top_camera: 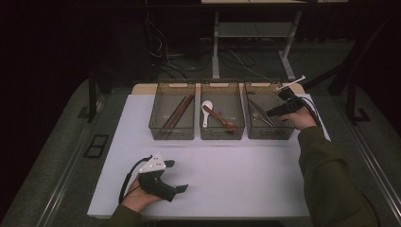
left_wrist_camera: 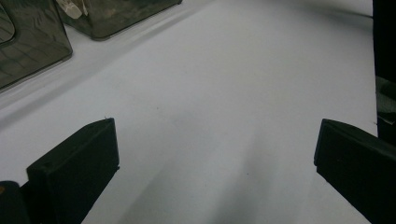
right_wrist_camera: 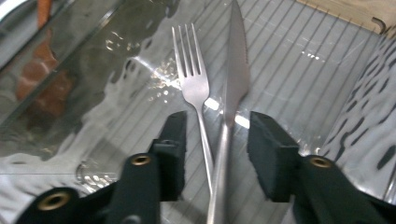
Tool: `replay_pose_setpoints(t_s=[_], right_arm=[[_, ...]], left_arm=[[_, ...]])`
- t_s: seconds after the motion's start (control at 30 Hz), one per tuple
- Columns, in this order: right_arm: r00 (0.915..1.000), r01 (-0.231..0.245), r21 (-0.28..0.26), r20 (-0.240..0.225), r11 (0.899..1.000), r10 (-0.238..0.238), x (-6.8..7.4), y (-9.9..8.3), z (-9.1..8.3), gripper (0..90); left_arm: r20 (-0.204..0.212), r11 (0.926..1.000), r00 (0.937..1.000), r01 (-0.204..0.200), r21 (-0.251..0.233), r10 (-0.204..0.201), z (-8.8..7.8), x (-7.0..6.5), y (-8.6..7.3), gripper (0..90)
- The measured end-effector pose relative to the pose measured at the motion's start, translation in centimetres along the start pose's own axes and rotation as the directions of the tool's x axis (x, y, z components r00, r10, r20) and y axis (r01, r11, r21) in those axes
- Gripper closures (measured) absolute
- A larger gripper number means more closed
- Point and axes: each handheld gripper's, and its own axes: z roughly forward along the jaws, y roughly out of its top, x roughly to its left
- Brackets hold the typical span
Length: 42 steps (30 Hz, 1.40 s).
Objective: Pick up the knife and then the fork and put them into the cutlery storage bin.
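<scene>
Right jaws: standing apart around two handles, pads not pressing on either; the right gripper (right_wrist_camera: 215,154) has let go or not yet clamped, with the fork (right_wrist_camera: 192,79) and knife (right_wrist_camera: 234,70) lying between them.
Left jaws: spread wide, nothing between them; the left gripper (left_wrist_camera: 215,163) rests low over the bare white table (left_wrist_camera: 224,84), well apart from the bins.
Fork and knife: side by side, handles nearly touching, on the ribbed floor of the right-hand bin (top_camera: 249,124), tips pointing away from the gripper.
Handling: I'd judge both pieces light, stiff and slick; polished metal that could twist or slide out of flat pads, and clatter on the hard plastic.
Where to grip: across the narrow handle just behind the neck, one piece at a time; with both in the gap, the pads could pinch them together.
Neighbours: the middle bin (top_camera: 222,132) holds a white spoon (top_camera: 206,109) and a brown spoon (top_camera: 218,117); the left bin (top_camera: 156,124) holds brown chopsticks (top_camera: 177,113).
Person: a green sleeve (top_camera: 326,175) reaches to the right bin.
</scene>
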Motion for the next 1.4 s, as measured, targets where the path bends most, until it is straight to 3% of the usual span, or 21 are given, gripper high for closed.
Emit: replay_pose_setpoints(t_s=[0.33,0.57,1.03,1.23,1.4], right_arm=[[0.9994,-0.004,-0.091,-0.035,0.996,0.001,0.5,-0.3,-1.3,36.6],[0.9989,0.001,-0.189,-0.047,0.982,-0.010,0.9,-0.8,-2.8,27.2],[0.9905,-0.010,-0.311,-0.133,0.950,-0.033,2.4,-3.9,-5.7,22.0],[0.9879,0.023,-0.334,-0.137,0.942,-0.073,3.6,-5.7,-6.0,19.4],[0.9809,0.059,-0.355,-0.153,0.933,-0.120,4.8,-7.1,-6.4,18.8]], left_arm=[[-0.002,1.0000,1.0000,0.001,0.005,-0.001,0.0,0.1,0.1,0.0],[-0.004,1.0000,1.0000,-0.001,0.009,0.001,0.1,0.1,0.1,0.0],[0.003,1.0000,1.0000,0.001,0.001,-0.001,0.0,0.0,0.1,0.0],[0.007,1.0000,1.0000,0.001,-0.002,-0.001,0.0,-0.1,0.1,0.0],[0.006,1.0000,1.0000,0.001,-0.006,-0.001,-0.1,-0.2,0.1,0.0]])
